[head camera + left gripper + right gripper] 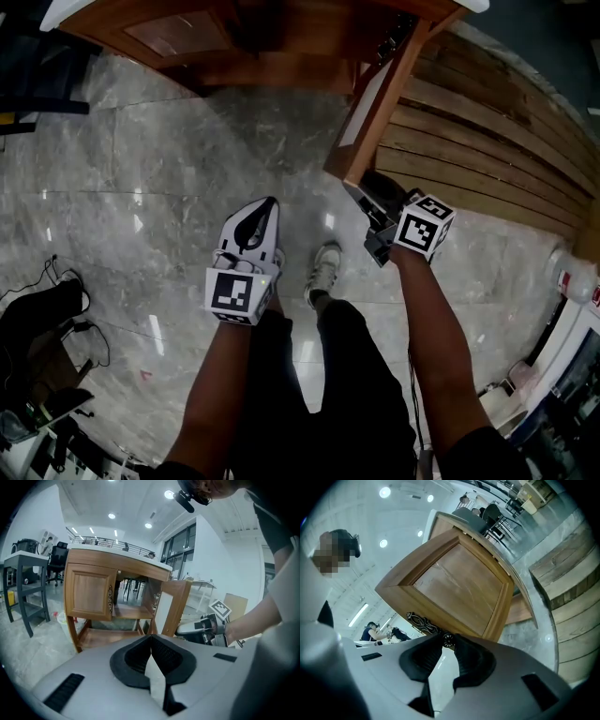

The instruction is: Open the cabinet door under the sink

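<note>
Most of the job looks done: the door [459, 585] stands swung well out from the cabinet [91, 592], the right gripper [449, 641] pinched on its ornate handle [423, 622], the left gripper [151, 639] closed on nothing, perhaps a last bit of swing left.

Probably a lab or open-plan office hall, not a home. Ahead of the left gripper [151, 639] a free-standing wooden cabinet [91, 595] stands on polished grey stone floor [141, 187]. Office chairs [58, 557] and a dark table [21, 562] are off to the gripper's left, with tall windows [180, 550] beyond, recessed ceiling lights [111, 515] overhead and loose cables [56, 281] lying further left.
</note>
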{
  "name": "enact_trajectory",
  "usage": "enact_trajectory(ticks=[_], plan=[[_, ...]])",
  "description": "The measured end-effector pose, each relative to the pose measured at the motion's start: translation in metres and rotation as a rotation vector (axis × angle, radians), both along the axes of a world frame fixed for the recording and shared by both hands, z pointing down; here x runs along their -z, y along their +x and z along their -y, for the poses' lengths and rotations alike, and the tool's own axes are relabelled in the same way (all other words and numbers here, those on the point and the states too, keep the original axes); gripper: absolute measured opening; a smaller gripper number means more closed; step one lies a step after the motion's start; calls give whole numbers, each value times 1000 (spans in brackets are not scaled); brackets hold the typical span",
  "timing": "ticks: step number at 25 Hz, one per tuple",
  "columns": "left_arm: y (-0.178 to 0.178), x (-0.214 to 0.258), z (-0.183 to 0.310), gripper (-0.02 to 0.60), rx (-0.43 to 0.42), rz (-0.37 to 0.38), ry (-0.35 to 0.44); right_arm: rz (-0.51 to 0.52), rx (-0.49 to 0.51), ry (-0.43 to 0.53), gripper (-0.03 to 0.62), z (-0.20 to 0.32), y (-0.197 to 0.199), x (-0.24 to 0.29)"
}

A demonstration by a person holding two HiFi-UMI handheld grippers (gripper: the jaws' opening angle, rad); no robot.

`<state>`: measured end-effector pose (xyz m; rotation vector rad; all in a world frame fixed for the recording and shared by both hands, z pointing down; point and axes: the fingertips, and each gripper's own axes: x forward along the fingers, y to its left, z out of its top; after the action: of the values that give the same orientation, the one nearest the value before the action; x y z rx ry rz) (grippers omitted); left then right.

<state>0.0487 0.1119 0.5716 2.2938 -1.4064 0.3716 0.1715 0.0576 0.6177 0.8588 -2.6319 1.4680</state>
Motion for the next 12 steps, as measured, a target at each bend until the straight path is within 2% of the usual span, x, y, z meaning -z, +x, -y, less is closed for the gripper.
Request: enact_trajectory(ticks=[5, 12], plan=[[13, 2, -1, 23, -2, 6, -1, -18, 8, 11, 92, -5, 26, -1], [24, 1, 2, 23, -13, 9, -4, -70, 13, 59, 92, -6, 35, 0]])
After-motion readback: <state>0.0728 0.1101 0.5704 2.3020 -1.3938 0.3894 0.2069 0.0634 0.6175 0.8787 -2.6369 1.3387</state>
